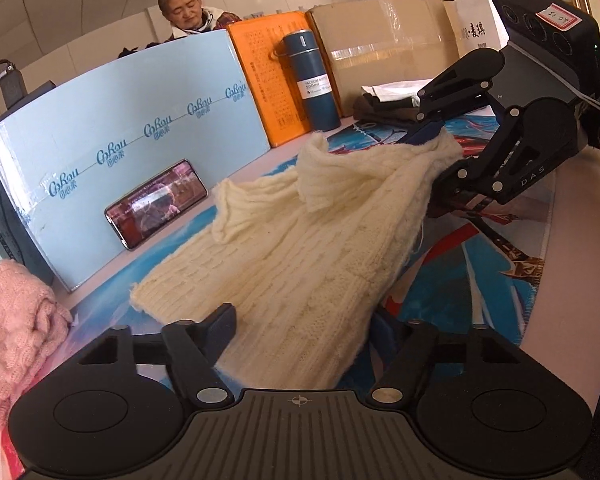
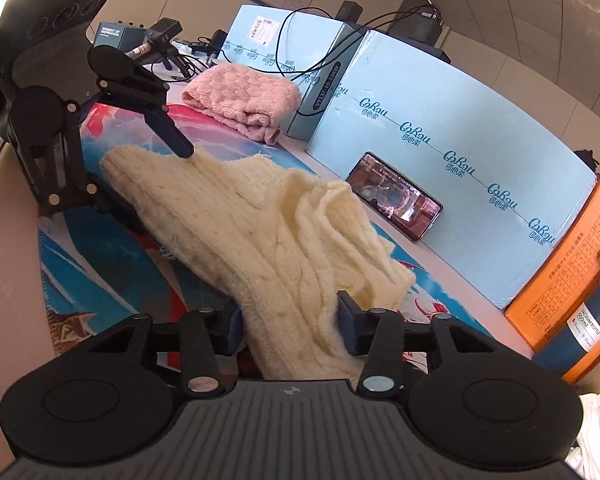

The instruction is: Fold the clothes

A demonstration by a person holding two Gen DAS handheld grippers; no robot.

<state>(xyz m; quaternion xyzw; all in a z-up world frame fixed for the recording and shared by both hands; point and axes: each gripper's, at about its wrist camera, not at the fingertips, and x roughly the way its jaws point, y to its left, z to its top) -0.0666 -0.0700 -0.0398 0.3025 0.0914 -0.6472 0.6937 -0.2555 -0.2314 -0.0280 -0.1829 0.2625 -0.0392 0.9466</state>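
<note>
A cream cable-knit sweater (image 1: 300, 240) hangs bunched between my two grippers, sagging above a colourful printed mat (image 1: 484, 268). My left gripper (image 1: 302, 320) is shut on one end of it, with knit filling the gap between its fingers. In the right wrist view this gripper (image 2: 150, 180) sits at the upper left. My right gripper (image 2: 290, 320) is shut on the other end of the sweater (image 2: 284, 240), blue pads pressed into the knit. It appears at the upper right of the left wrist view (image 1: 440, 164). A collar or cuff flap (image 1: 324, 172) sticks up mid-span.
A folded pink knit (image 2: 244, 96) lies at one end of the mat. A light-blue carton (image 1: 120, 120) with a phone (image 1: 156, 204) leaning on it, an orange box (image 1: 268, 80), a blue vacuum bottle (image 1: 312, 80) and a cardboard box (image 1: 388, 40) line the far side. Dark folded clothes (image 1: 384, 110) lie near the cardboard. A person (image 1: 188, 16) sits behind the carton.
</note>
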